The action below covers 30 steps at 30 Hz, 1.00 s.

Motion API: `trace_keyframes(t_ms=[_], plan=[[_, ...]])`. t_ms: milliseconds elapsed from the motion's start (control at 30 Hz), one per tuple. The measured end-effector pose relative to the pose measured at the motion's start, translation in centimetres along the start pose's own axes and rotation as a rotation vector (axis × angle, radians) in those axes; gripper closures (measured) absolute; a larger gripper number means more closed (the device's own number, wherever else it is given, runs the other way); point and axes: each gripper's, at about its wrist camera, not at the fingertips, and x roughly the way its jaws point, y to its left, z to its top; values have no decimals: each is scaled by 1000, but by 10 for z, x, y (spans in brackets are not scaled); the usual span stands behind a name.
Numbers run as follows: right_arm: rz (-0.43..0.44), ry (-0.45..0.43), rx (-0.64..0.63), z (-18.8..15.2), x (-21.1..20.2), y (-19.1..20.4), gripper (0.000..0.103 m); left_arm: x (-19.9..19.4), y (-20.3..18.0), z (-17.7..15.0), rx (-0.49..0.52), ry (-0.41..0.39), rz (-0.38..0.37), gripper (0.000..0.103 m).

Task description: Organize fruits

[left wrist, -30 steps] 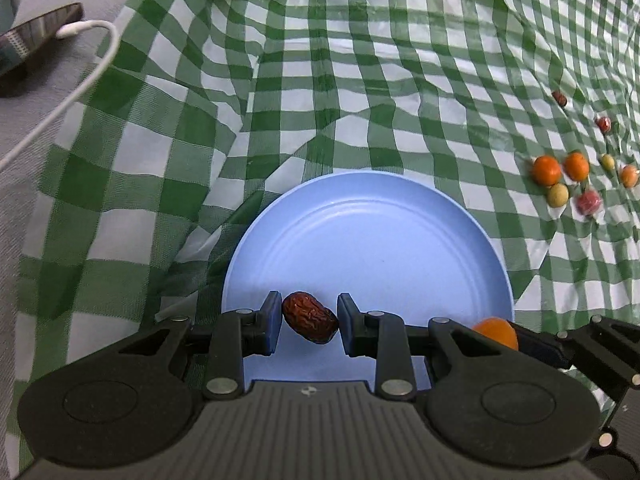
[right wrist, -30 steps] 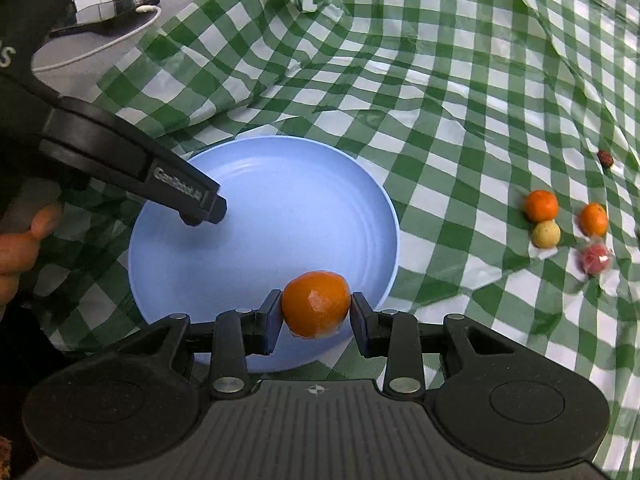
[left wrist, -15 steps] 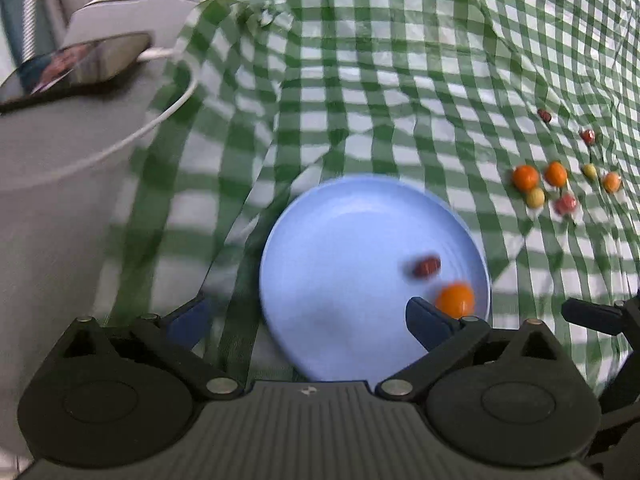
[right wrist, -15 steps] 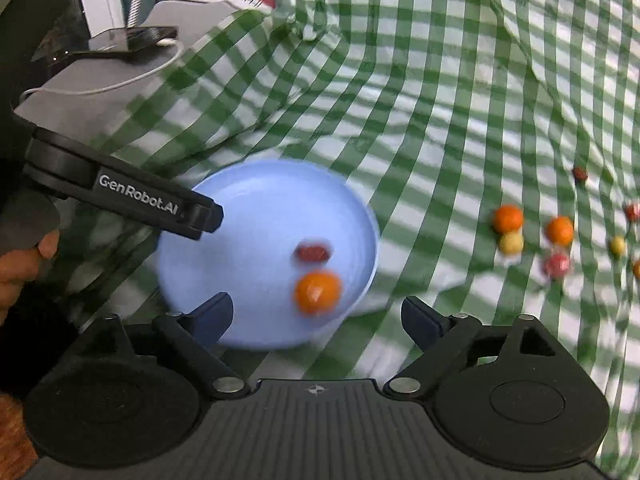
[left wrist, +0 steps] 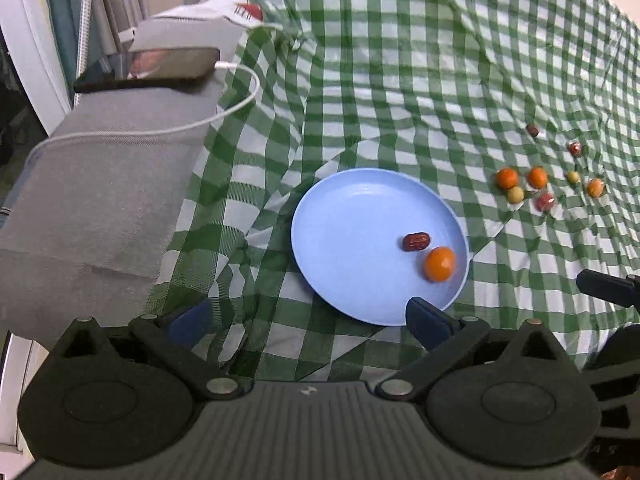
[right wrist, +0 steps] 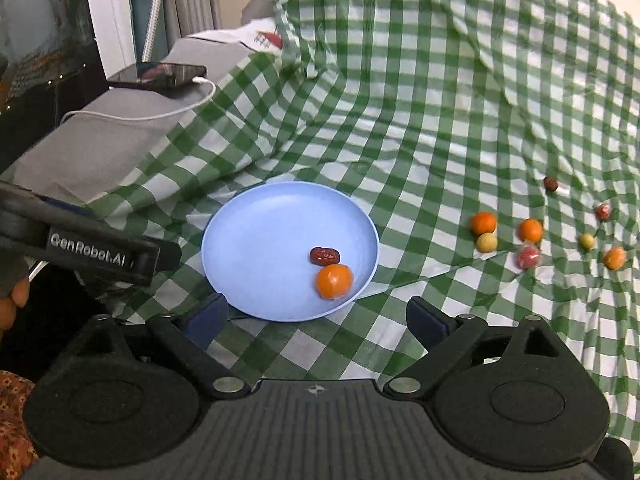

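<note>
Covering surface: green-checked cloth (right wrist: 400, 128) | left: grey cushion (left wrist: 100, 184), phone (left wrist: 160, 65)

Date (left wrist: 416, 241) and orange (left wrist: 439, 264) released onto plate (left wrist: 340, 216), both grippers opened, raised

Left gripper (left wrist: 308, 318) wide apart, having just been opening, nothing between the fingers (left wrist: 428, 322). Beyond, a blue plate (left wrist: 344, 240) on green checked cloth (left wrist: 400, 80), holding a red date (left wrist: 416, 241) just beside an orange (left wrist: 439, 264), both near the right rim. Well right of the plate, loose fruits on the cloth: two oranges (left wrist: 507, 178), a yellow one (left wrist: 515, 194) touching the nearer, a red one (left wrist: 545, 201), more small ones further right. At left, bare grey surface (left wrist: 100, 184) with a phone (left wrist: 160, 66) and white cable (left wrist: 224, 114). At right edge, tip of the other gripper (left wrist: 604, 288).
</note>
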Motion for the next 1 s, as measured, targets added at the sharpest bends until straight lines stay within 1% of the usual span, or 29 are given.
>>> trace_keyframes(t_ms=[200, 433, 667, 1000], plan=[[-15, -54, -6, -7, -23, 5, 6, -20, -7, -10, 20, -39, -10, 0], [-22, -94, -7, -9, -38, 6, 6, -39, -15, -13, 45, -91, -4, 0], [-29, -111, -13, -10, -44, 10, 5, -45, -14, -15, 40, -103, -2, 0], [-30, -113, -21, -9, -46, 12, 5, -47, -10, -16, 31, -109, -6, 0]])
